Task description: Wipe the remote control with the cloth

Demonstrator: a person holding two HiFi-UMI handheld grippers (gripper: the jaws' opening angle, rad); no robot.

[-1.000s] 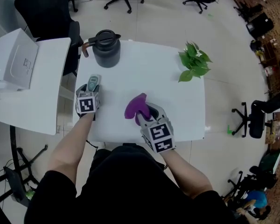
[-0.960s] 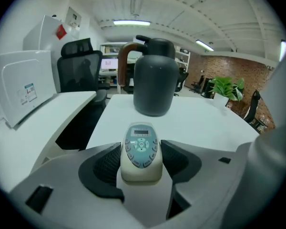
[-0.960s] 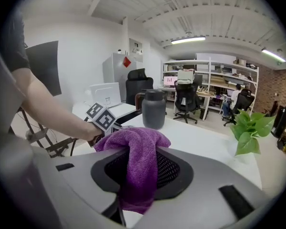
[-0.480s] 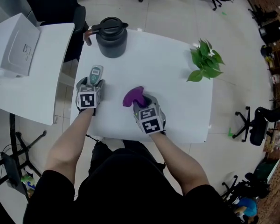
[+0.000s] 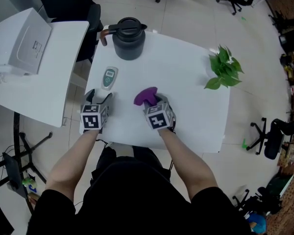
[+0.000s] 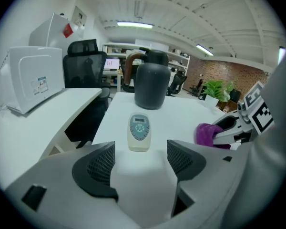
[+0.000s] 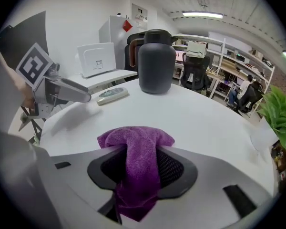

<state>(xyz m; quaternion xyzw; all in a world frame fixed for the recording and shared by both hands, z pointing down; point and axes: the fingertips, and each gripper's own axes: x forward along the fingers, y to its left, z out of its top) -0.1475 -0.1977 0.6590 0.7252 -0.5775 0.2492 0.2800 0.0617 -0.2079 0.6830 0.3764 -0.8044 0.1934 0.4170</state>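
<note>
Head view: the white worktop (image 5: 186,82) carries the dark jug (image 5: 129,38) at its far edge, as before. The left gripper (image 5: 101,98) has drawn back toward the person. Its fingers have just been opening and now stand spread and empty. The right gripper (image 5: 154,103) has come down to the worktop. Its fingers have just been easing wider, yet still pinch the purple cloth (image 5: 147,95). The remote control (image 5: 109,78), earlier at the left fingertips, now lies flat just ahead of them, apart from the cloth.
</note>
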